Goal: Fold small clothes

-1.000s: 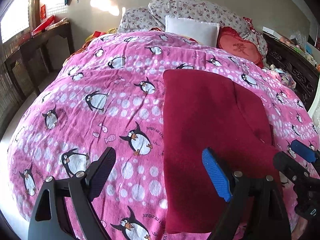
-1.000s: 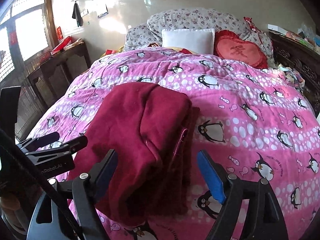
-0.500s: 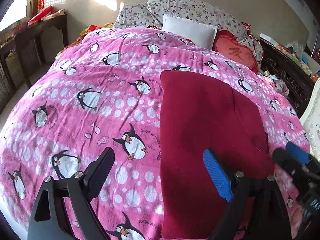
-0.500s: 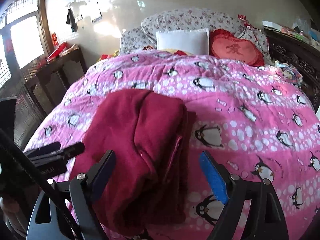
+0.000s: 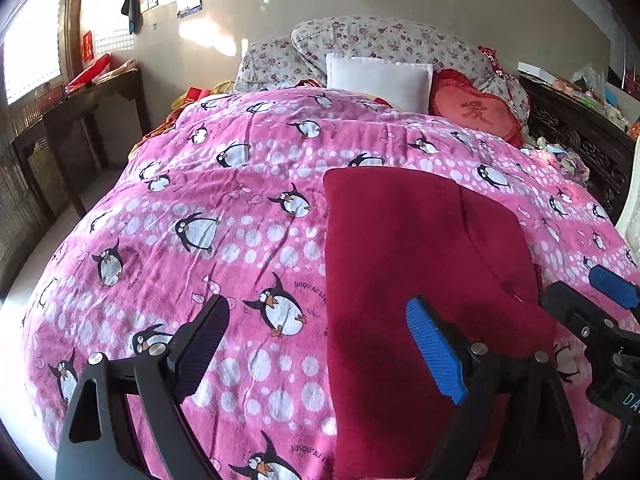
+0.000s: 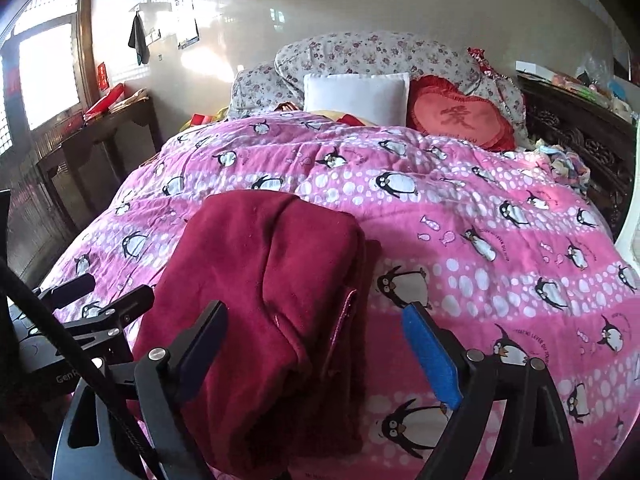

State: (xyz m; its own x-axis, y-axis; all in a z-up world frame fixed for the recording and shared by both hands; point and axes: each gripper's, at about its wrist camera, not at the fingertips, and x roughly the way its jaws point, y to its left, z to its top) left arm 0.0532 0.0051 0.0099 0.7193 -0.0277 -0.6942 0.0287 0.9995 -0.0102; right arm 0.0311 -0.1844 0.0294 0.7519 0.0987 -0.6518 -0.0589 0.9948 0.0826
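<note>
Both grippers' fingers (image 5: 436, 354) spread, level.

A plain dark-red garment (image 5: 416, 264) is showing between the fingers, a pink blanket (image 5: 240, 216) with white dots and black-and-white penguins is spreading beyond them, and one blue pad (image 5: 436, 350) is facing one black.

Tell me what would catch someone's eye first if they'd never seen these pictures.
The bright pink penguin blanket covering the whole bed, and the dark red garment lying folded on its near part. Both grippers, left gripper and right gripper, hang open over the garment's near end, holding nothing. At the headboard sits a red heart cushion beside a white pillow.
</note>
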